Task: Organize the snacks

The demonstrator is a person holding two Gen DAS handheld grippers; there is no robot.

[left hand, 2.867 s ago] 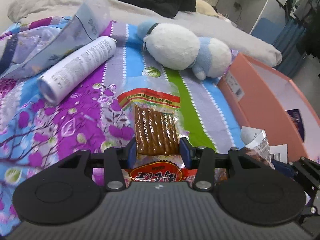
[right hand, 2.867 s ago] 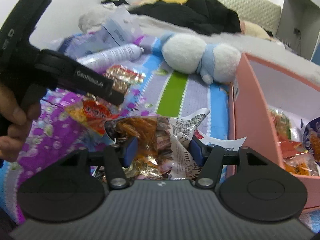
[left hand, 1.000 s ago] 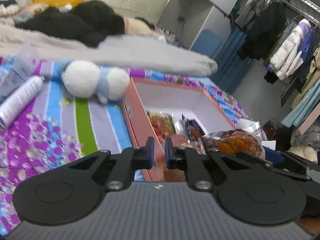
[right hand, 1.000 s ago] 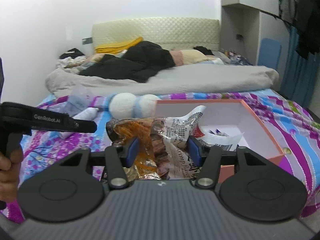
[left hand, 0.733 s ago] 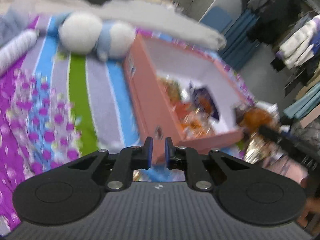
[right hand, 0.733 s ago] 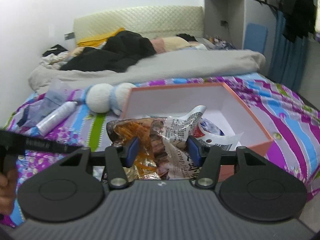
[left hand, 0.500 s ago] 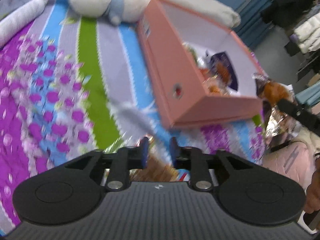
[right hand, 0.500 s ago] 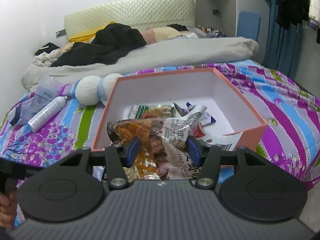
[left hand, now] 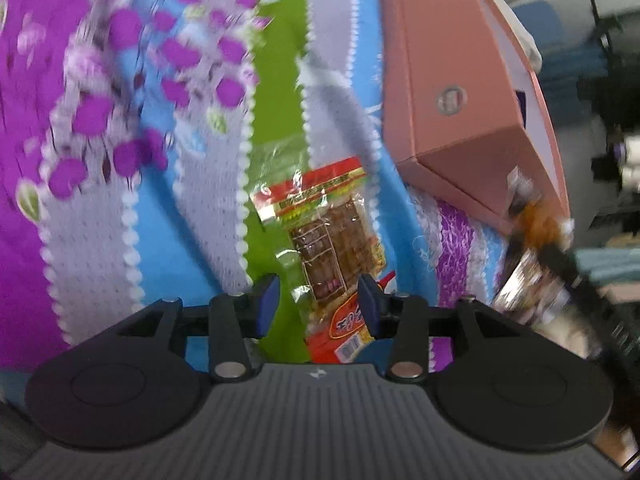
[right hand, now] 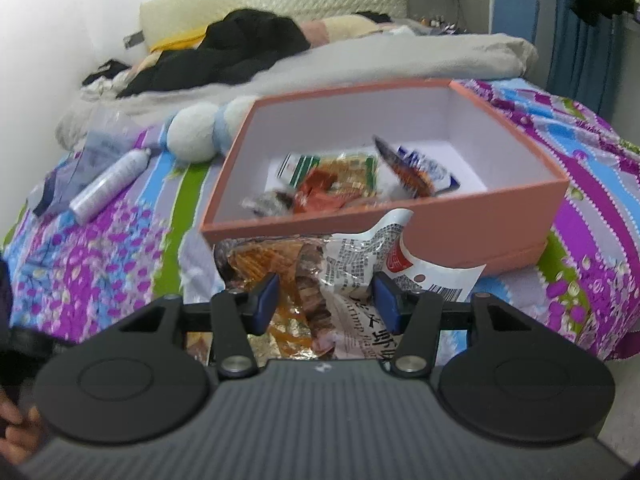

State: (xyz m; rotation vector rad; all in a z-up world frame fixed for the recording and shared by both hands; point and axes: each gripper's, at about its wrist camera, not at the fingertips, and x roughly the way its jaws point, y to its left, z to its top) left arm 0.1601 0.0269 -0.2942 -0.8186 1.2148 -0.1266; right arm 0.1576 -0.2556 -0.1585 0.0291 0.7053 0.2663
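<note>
Left gripper (left hand: 318,300) low over bedspread (left hand: 100,240), jaws opening, red snack packet (left hand: 334,240) between them, lying flat, not pinched. Pink box (right hand: 472,220) just right, snacks inside. Right gripper (right hand: 326,304) pinching crinkled snack bag (right hand: 320,272) at box's near wall.

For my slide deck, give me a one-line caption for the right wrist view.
Right gripper carries a crinkled snack bag toward the pink box on the bed.
</note>
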